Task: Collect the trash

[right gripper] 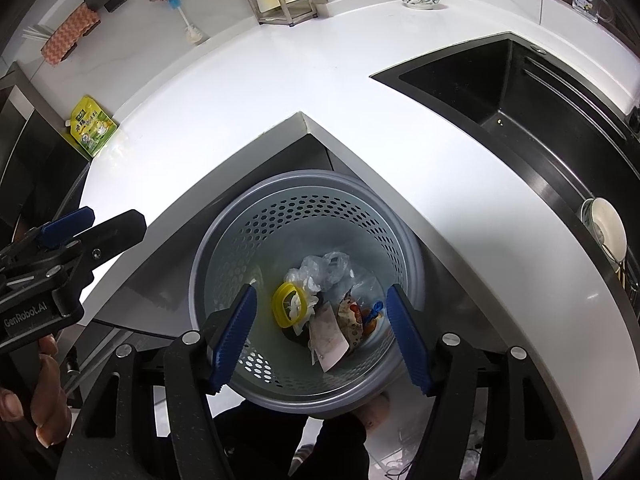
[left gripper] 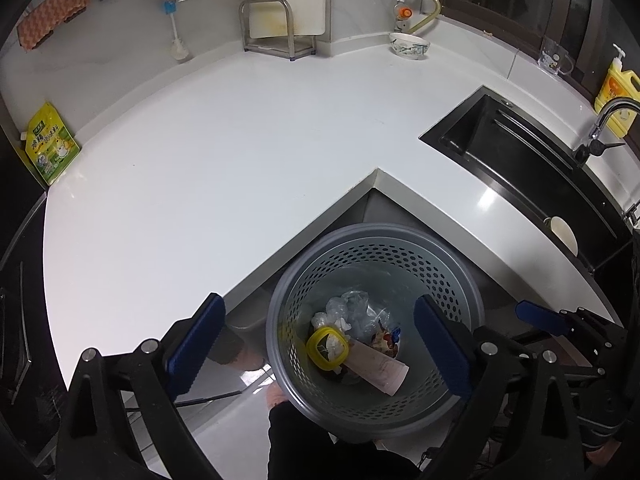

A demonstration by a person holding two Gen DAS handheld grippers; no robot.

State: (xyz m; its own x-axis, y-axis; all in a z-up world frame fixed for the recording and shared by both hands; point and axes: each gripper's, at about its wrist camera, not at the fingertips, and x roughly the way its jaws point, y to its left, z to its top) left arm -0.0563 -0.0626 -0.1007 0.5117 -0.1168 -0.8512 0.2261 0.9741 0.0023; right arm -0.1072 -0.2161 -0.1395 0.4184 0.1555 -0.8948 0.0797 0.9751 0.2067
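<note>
A grey perforated bin (left gripper: 376, 236) (right gripper: 308, 180) stands on the floor in the inner corner of the white counter. In it lie a yellow ring-shaped lid (left gripper: 326, 347) (right gripper: 289, 305), crumpled clear plastic (left gripper: 352, 308) (right gripper: 324, 266), a pink paper slip (left gripper: 380, 372) (right gripper: 330, 340) and a printed snack wrapper (right gripper: 354, 320). My left gripper (left gripper: 320, 352) hangs open above the bin with nothing between its blue pads. My right gripper (right gripper: 322, 334) is open over the bin too, empty. The left gripper also shows at the left edge of the right wrist view (right gripper: 68, 224).
A green-yellow pouch (left gripper: 52, 144) (right gripper: 94, 126) leans at the counter's left end. A black sink (left gripper: 532, 168) (right gripper: 540, 120) lies on the right with a bowl (right gripper: 604, 228) in it. A patterned bowl (left gripper: 409, 45), a metal rack (left gripper: 276, 28) and a yellow soap bottle (left gripper: 618, 98) stand at the back.
</note>
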